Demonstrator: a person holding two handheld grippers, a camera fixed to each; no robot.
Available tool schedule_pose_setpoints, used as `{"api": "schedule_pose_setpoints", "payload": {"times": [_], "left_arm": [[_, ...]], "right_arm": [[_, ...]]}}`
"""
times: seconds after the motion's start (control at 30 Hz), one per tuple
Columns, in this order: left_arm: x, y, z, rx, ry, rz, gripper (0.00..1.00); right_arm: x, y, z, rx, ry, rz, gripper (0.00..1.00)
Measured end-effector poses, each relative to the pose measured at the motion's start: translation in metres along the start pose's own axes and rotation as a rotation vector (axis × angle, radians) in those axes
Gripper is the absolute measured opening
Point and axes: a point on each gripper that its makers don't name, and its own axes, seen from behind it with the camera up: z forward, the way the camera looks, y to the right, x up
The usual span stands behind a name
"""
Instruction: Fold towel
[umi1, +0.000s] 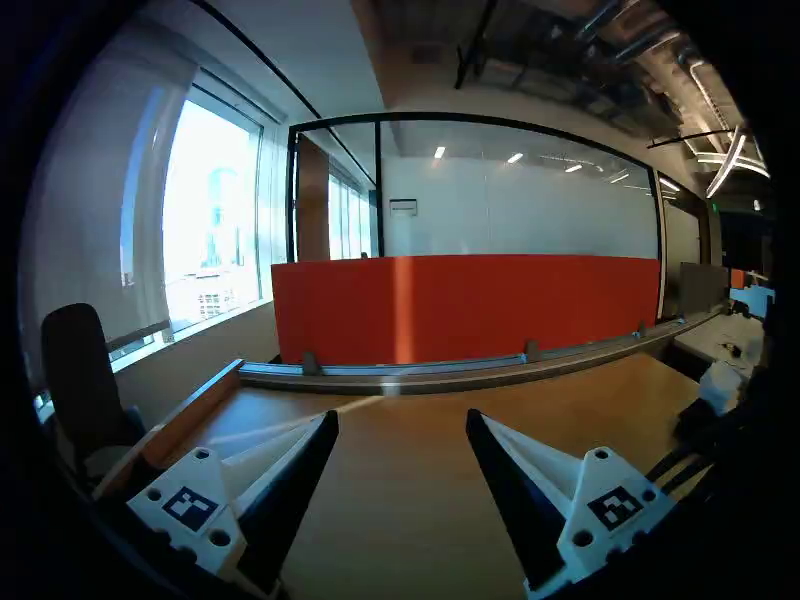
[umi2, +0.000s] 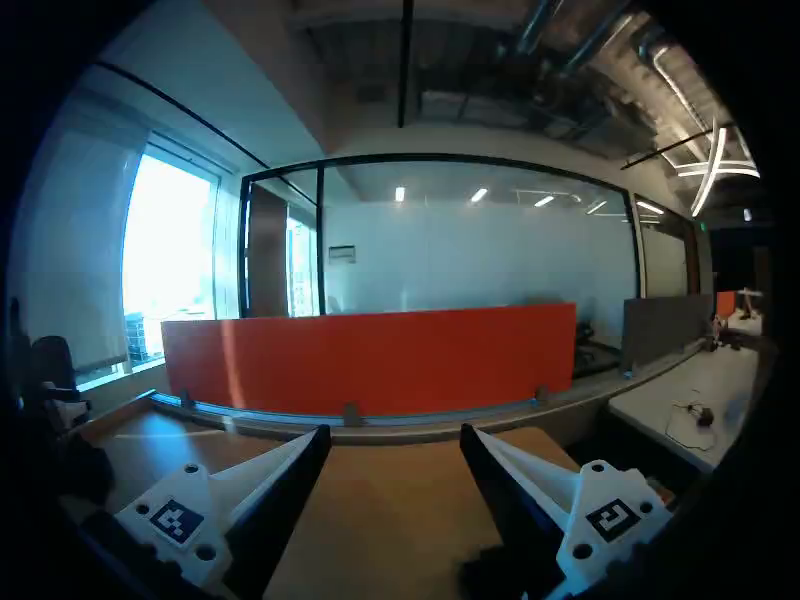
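My left gripper (umi1: 400, 416) and right gripper (umi2: 393, 430) hang spread wide, empty, over the wooden desk (umi1: 420, 490), ready to grab.

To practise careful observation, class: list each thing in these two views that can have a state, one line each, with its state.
Left tongs: open, nothing between the fingers.
Right tongs: open, nothing between the fingers.
Orange rectangular divider panel: upright behind the wooden desk.
Black office chair: unoccupied.
Curved ceiling strip light: switched on.
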Motion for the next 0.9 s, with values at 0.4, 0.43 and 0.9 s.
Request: {"api": "schedule_pose_setpoints", "payload": {"times": [0.4,0.43,0.9], "left_arm": [[0.019,-0.006,-0.003,0.011,0.056,-0.019,0.95],[0.019,-0.006,-0.003,0.012,0.057,-0.018,0.95],[0.009,-0.003,-0.005,0.017,0.077,0.008,0.95]], "right_arm": [[0.01,-0.045,0.009,0.038,0.015,-0.014,1.0],[0.011,-0.047,0.009,0.038,0.014,-0.014,1.0],[0.02,-0.082,0.005,0.082,-0.013,-0.017,1.0]]}}
